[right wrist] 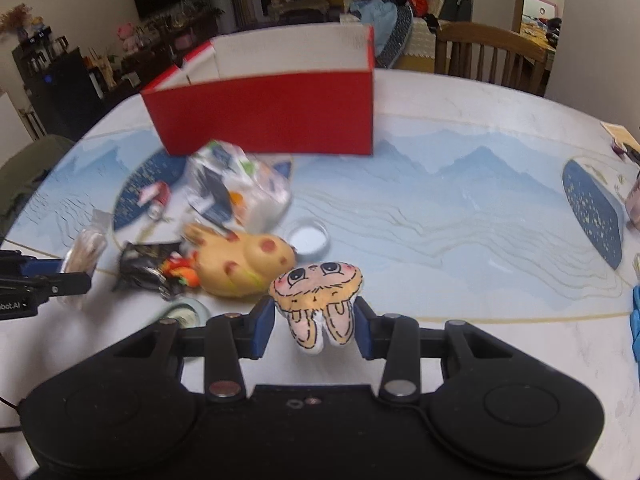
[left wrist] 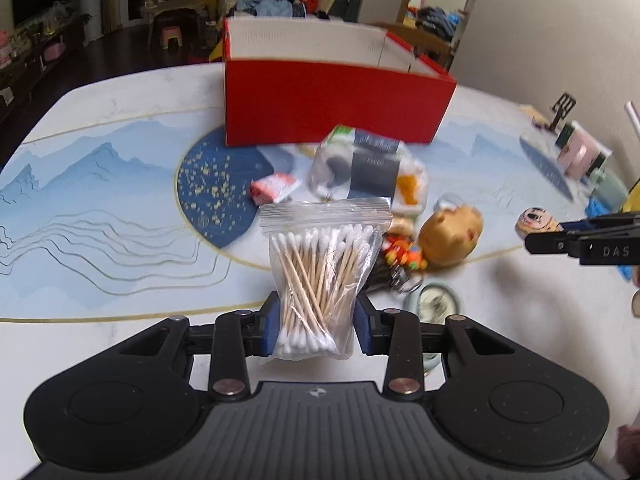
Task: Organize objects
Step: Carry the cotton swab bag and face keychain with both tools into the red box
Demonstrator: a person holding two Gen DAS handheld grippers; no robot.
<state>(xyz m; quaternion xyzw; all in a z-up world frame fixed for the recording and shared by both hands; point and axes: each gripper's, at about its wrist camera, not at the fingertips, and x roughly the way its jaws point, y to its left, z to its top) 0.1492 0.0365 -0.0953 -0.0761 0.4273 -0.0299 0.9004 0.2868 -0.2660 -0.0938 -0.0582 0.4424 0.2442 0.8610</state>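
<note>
Left gripper clamped on bag of cotton swabs; right gripper clamped on cartoon-face plush, red box behind on table, yellow toy nearby

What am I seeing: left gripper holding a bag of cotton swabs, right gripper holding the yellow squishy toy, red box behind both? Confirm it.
One detail is wrong. In the right wrist view, the right gripper holds the small cartoon-face plush; the yellow squishy toy lies on the table. The left gripper does hold the bag of cotton swabs, with the red box behind.
</note>
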